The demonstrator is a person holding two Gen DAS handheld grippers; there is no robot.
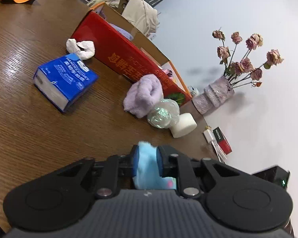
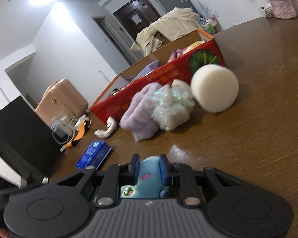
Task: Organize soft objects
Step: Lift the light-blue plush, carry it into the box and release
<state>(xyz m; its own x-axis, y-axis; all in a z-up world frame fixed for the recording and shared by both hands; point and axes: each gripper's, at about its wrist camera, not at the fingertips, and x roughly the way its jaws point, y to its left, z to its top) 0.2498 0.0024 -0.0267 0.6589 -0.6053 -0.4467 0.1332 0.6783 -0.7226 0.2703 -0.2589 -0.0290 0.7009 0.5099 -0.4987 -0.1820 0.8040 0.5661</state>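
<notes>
Blue fluffy plush toy [image 2: 147,180] clamped by both grippers: left gripper [image 1: 147,156] on fuzzy edge, right gripper [image 2: 149,165] on face, short of open red cardboard box [image 2: 168,73]. Toy best lifted level, carried over box wall, both grips eased together.

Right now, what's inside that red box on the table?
Inside the red box, a lilac fleecy cloth, something pink and a yellowish soft thing poke above the rim. The front wall hides whatever is lower down.
</notes>
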